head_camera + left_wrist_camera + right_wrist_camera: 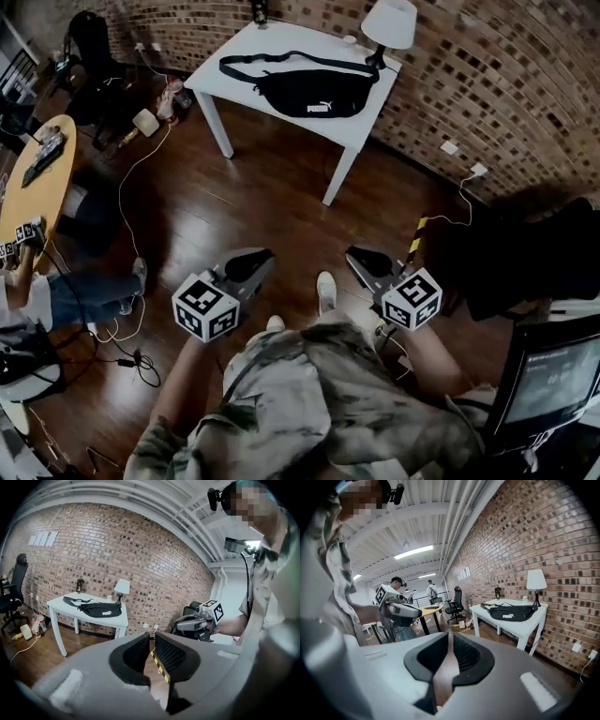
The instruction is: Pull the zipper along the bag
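A black waist bag (309, 91) with its strap spread out lies on a white table (234, 75) against the brick wall, far ahead of me. It also appears small in the left gripper view (98, 610) and the right gripper view (509, 613). My left gripper (248, 265) (152, 637) and right gripper (370, 261) (450, 637) hang close to my body over the wooden floor, well short of the table. Each has its jaws drawn together with only a sliver between them, and neither holds anything. I cannot make out the bag's zipper at this distance.
A white lamp (389, 23) stands on the table's right corner. A round yellow table (37, 178), a seated person (84, 295) and floor cables (131, 187) are at left. A monitor (553, 384) and a dark bulky object (534, 253) are at right.
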### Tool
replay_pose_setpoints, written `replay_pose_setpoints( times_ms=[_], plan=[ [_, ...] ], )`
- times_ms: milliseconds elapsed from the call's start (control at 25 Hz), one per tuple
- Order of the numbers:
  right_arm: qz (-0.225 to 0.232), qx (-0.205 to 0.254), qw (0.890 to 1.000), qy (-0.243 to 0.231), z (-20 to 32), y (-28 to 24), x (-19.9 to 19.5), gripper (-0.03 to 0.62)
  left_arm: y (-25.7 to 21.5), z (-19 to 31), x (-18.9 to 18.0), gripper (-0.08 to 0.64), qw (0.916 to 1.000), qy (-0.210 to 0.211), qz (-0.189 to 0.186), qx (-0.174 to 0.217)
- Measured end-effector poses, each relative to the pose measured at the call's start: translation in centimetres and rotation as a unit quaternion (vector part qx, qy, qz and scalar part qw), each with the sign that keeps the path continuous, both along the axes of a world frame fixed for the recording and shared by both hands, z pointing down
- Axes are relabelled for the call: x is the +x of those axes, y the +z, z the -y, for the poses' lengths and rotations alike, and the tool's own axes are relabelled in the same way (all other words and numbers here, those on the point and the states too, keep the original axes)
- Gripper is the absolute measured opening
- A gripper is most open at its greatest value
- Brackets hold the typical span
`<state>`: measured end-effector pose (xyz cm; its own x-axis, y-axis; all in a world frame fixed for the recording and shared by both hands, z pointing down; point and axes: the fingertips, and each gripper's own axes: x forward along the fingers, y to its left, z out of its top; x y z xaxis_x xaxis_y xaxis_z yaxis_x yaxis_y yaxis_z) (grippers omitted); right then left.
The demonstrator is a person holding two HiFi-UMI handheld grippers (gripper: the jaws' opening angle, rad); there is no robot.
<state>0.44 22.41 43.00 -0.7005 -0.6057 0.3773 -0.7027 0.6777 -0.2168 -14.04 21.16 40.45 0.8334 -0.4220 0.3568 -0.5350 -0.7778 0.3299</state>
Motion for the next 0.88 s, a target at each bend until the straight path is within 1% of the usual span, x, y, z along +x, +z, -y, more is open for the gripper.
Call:
replay_pose_setpoints(
  times_ms=[160,280,400,560,680,880],
  plan=[
    [-0.001,0.025,0.999,0.027,-5.7,-1.2,-3.3,0.041,0.9,-4.7,-2.7,0.04,0.9994,0.033,-0.007,0.003],
    [0.001,0.041,0.998,0.052,-9.6,-2.9,-3.9,0.043,0.7,-8.1,-2.9,0.04,0.998,0.063,-0.008,-0.001],
    [-0.005,0.06,0.996,0.064,-11.9,-4.3,-3.8,0.048,-0.1,-9.8,-2.5,0.04,0.996,0.089,-0.007,0.008],
    [-0.005,0.074,0.994,0.08,-14.8,-5.2,-2.9,0.051,-0.6,-12.0,-1.1,0.04,0.9932,0.115,-0.014,0.012],
    [-0.006,0.084,0.993,0.079,-16.3,-5.9,-2.0,0.051,-0.8,-13.1,0.4,0.04,0.9925,0.121,-0.016,0.012],
    [-0.009,0.086,0.994,0.072,-18.7,-6.7,1.9,0.051,-2.1,-14.8,5.9,0.04,0.992,0.125,-0.015,0.015]
  ],
)
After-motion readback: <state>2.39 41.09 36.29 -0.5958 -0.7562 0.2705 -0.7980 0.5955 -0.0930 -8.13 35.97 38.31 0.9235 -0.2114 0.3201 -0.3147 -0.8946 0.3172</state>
